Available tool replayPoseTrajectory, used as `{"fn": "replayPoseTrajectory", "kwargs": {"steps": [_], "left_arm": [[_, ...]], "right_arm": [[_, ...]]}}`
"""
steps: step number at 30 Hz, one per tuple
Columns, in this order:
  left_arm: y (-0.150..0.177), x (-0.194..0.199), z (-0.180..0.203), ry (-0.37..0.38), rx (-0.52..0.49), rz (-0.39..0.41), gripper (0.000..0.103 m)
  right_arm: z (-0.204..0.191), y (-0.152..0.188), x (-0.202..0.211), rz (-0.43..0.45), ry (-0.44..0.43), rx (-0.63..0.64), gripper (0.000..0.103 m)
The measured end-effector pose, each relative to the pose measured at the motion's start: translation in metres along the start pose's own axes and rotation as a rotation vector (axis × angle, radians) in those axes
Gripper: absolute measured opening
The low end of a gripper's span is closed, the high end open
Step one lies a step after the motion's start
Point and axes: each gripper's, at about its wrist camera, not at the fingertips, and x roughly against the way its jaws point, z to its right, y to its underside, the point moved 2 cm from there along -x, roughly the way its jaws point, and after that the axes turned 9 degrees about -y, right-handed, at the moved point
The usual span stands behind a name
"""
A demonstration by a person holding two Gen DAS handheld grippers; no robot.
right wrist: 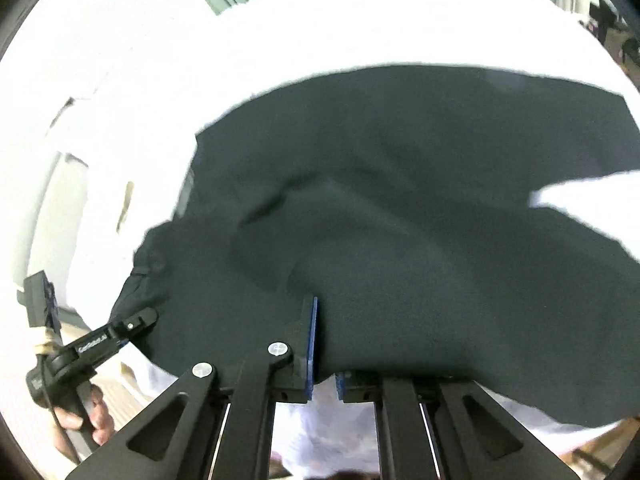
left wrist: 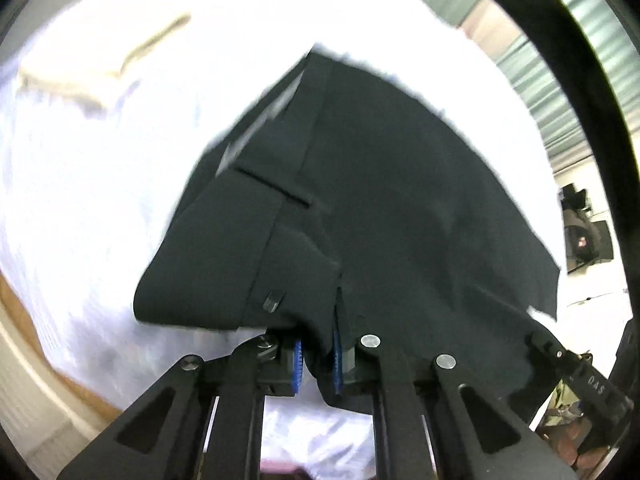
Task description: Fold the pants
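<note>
The pants (left wrist: 360, 208) are dark, near-black cloth with a waistband, a slit pocket and a small belt loop, lying partly lifted on a white sheet (left wrist: 100, 200); in the left view they fill the middle and run toward 3 o'clock. The left gripper (left wrist: 318, 364) is clamped on a fold of the pants at 6 o'clock. The right gripper (right wrist: 325, 364) pinches the pants' (right wrist: 400, 200) near edge between its 2 blue pads (right wrist: 311, 344).
</note>
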Motion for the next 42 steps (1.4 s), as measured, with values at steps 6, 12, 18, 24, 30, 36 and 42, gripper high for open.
{"fn": "replayPoseTrajectory", "kwargs": {"steps": [6, 12, 18, 24, 30, 36, 42], "left_arm": [[-0.090, 0.009, 0.048, 0.068, -0.097, 0.206, 0.010], [-0.172, -0.044, 0.077, 0.035, -0.178, 0.234, 0.009], [-0.214, -0.118, 0.091, -0.073, -0.209, 0.151, 0.010], [-0.223, -0.144, 0.092, -0.127, -0.207, 0.070, 0.025], [-0.227, -0.082, 0.102, -0.121, -0.244, 0.290, 0.075], [-0.187, -0.024, 0.123, -0.086, -0.421, 0.375, 0.079], [-0.137, 0.034, 0.143, 0.013, -0.577, 0.394, 0.084]], "right_arm": [[-0.005, -0.078, 0.008, 0.137, 0.013, 0.075, 0.008], [0.013, -0.162, -0.050, 0.143, 0.046, 0.123, 0.007], [0.022, -0.220, -0.112, 0.075, 0.114, 0.194, 0.007], [0.014, -0.240, -0.148, -0.001, 0.147, 0.164, 0.014], [0.001, -0.238, -0.126, 0.009, 0.010, 0.125, 0.060], [-0.037, -0.212, -0.052, 0.167, -0.012, 0.230, 0.080], [-0.034, -0.152, 0.036, 0.246, 0.092, 0.269, 0.080]]}}
